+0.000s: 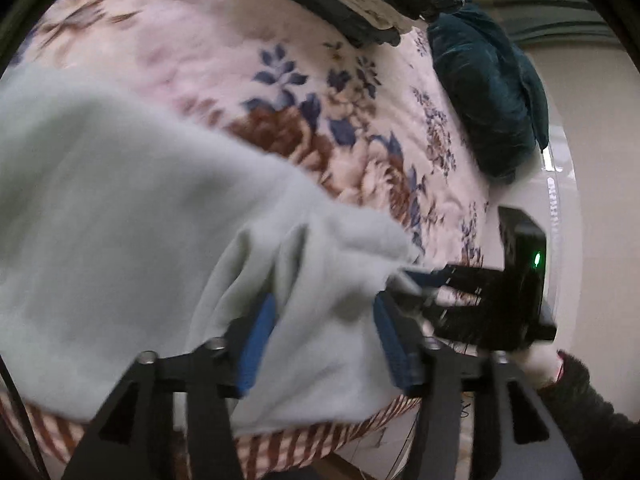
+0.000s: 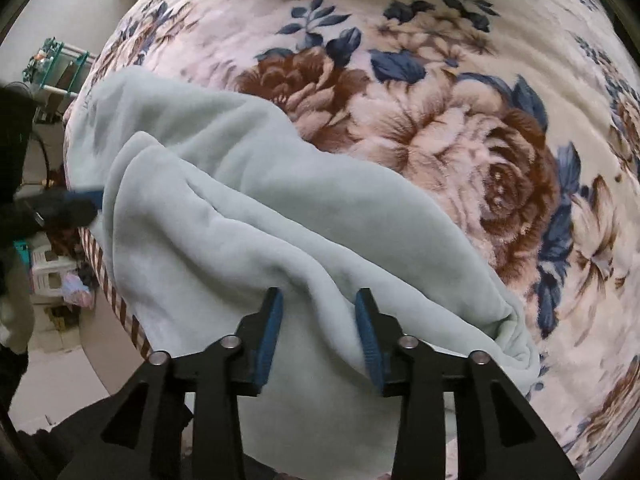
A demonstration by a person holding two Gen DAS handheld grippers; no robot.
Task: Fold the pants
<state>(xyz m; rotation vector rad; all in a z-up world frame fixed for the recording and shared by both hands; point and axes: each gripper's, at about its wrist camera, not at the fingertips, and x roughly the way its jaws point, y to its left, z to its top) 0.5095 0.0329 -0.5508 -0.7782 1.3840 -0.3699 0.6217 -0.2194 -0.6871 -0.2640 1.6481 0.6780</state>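
Pale mint fleece pants (image 2: 256, 216) lie bunched along the near edge of a bed, on a floral plush blanket (image 2: 460, 92). Long axis runs roughly along that edge, from the left gripper's end toward the rumpled end at the lower right of the right wrist view.

Right gripper (image 2: 320, 332): pointing steeply down over the near hem, blue pads part-open, a ridge of fleece sitting between them. Pads look just clear of the cloth, so not clamped as far as I can judge.

Left gripper (image 1: 324, 340): also part-open, a fold of fleece rising between the pads; blur makes contact hard to read, though no pinch shows. In its view the other gripper sits just to its right, so both hands crowd one stretch of cloth.

A dark teal cushion (image 1: 488, 92) lies well apart, at the far side.

Judgement: both hands are equally near; the next fold would carry the near edge away, across the short axis.
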